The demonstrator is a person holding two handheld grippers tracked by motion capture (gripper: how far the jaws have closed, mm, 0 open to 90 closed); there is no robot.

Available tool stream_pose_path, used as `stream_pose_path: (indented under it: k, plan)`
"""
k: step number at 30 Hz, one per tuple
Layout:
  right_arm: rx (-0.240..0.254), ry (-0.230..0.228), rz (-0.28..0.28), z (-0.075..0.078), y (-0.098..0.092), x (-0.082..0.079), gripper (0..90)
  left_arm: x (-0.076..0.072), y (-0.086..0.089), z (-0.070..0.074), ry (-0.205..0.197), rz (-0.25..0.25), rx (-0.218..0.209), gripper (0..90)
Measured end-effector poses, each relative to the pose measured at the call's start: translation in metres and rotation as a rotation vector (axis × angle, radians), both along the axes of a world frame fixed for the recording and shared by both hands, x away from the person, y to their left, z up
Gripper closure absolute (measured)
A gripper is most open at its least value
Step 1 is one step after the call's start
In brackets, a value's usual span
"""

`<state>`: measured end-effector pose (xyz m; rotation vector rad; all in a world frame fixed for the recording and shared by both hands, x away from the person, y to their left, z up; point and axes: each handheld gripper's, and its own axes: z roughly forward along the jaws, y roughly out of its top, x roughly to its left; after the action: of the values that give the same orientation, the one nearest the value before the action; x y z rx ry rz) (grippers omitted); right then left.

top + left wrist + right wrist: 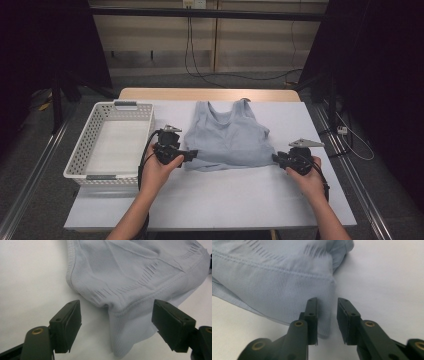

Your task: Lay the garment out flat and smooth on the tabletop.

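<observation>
On the white table cover (215, 197), a pale blue tank top (227, 137) lies flat and unfolded, just right of the white perforated basket (82, 152), which holds nothing visible. No fold appears made yet; by judgement, folding and stowing remain. Both forearms reach forward to the hem's 2 corners. At the hem's left corner, the left gripper (116, 325) stands wide, straddling fabric. The right gripper (327, 320) stands narrow, its jaws flanking the right corner, not yet clamped.
</observation>
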<state>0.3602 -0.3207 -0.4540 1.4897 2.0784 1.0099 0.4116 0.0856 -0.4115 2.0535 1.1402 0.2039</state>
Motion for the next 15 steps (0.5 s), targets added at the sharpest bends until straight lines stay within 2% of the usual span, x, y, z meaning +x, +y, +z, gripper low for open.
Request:
stream_pose_path:
  k: [3,8,9,10,12,15]
  plan:
    - [0.021,0.032,0.019,-0.003,0.000,0.004,87.0,0.000,-0.001,-0.002,0.000,0.004,0.010,22.6]
    - [0.058,0.043,0.012,0.005,-0.004,-0.002,87.7,0.001,0.002,-0.001,0.001,0.014,0.006,21.3]
    - [0.076,0.042,0.007,0.007,-0.006,-0.004,87.8,0.002,0.003,-0.001,0.000,0.019,-0.004,20.5]
    - [0.129,0.038,-0.001,0.011,-0.013,-0.009,87.8,0.002,0.004,-0.001,-0.001,0.022,-0.002,20.1]
    - [0.140,0.039,-0.002,0.012,-0.016,-0.012,87.9,0.002,0.004,-0.001,0.000,0.030,0.002,20.2]
    - [0.131,0.047,-0.011,0.012,-0.020,-0.017,87.8,0.003,0.003,-0.003,0.009,0.033,-0.001,21.9]
